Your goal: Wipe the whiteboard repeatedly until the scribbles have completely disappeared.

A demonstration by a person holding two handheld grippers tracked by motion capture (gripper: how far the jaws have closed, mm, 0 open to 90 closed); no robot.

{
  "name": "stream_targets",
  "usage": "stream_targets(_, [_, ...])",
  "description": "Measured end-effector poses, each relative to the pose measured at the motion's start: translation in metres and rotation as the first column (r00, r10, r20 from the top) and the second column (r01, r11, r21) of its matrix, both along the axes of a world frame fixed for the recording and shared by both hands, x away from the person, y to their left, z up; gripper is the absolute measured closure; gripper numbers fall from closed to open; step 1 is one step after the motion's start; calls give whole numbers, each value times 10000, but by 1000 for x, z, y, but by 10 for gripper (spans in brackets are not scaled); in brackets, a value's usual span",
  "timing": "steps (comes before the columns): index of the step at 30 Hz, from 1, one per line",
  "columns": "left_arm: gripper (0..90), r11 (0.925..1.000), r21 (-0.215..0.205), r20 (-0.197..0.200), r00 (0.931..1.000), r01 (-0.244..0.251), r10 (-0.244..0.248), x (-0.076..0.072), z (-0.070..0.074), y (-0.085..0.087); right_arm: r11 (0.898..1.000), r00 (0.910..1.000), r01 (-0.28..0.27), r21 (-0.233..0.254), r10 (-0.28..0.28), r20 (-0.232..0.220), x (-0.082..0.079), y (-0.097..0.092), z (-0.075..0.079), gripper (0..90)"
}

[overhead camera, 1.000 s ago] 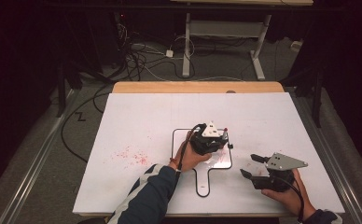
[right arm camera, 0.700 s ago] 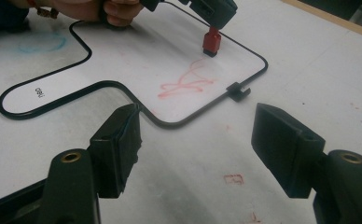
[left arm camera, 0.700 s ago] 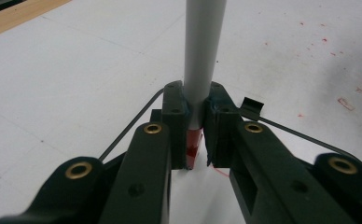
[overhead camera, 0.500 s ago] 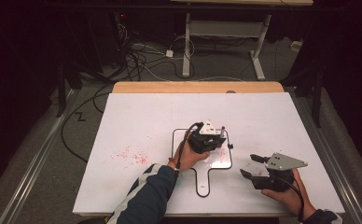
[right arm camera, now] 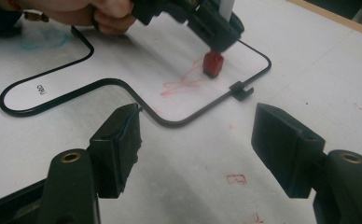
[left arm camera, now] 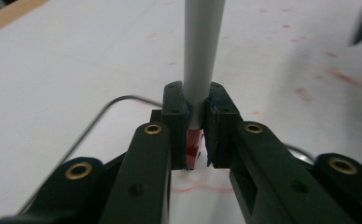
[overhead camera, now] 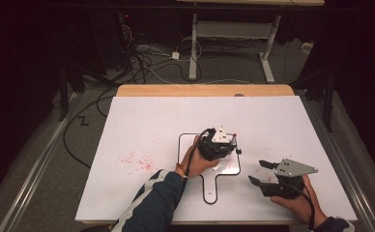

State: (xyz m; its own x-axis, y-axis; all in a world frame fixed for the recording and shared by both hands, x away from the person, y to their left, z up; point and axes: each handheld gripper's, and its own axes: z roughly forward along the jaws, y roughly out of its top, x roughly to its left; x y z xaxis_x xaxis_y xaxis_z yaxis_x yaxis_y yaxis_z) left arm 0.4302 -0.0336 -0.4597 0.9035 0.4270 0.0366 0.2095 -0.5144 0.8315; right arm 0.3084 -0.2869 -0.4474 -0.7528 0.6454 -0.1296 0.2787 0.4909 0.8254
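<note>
A small whiteboard [overhead camera: 189, 143] with a black wire frame and a handle lies on the white table. My left gripper [overhead camera: 227, 145] is above it, shut on a grey marker [left arm camera: 202, 56] that stands upright between the jaws. The marker's red tip [right arm camera: 212, 64] touches the whiteboard [right arm camera: 123, 60] beside a red scribble [right arm camera: 184, 81]. In the left gripper view the left gripper [left arm camera: 195, 135] clamps the barrel just above the red end [left arm camera: 194, 145]. My right gripper [overhead camera: 258, 172] hovers at the front right, open and holding nothing. In its own view the right gripper [right arm camera: 200, 140] faces the board's corner.
Red marks [overhead camera: 137, 162] stain the table left of the board, and a few more [right arm camera: 237, 178] lie near the right gripper. A blue smear [right arm camera: 44, 37] shows on the board near the hand. A wooden strip [overhead camera: 205, 90] edges the table's far side, with cables on the floor beyond.
The left gripper with the marker has shifted only slightly over the board. The right gripper has stayed in place, open.
</note>
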Motion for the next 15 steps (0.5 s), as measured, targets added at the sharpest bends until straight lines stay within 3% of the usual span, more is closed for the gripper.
stream_targets(3, [786,9981,-167,-163,9981,-597,595,15,-1,10,10000,10000,-38,-2,38,-12,1,0,0,338])
stream_targets(4, [786,9970,-303,-422,9967,-705,692,18,-1,11,10000,10000,-35,11,35,-41,1,0,-1,338])
stream_targets(6, [786,9972,-282,-388,9970,-688,677,17,-1,6,10000,10000,-38,-31,37,-60,1,1,-1,338])
stream_targets(10, [786,9998,-157,-217,9997,141,-144,1,0,-15,10000,10000,-65,-33,65,-20,1,1,0,338])
stream_targets(15, [785,9949,304,99,9953,961,-965,-19,2,-34,9998,9999,-122,-151,121,-42,0,1,-1,338])
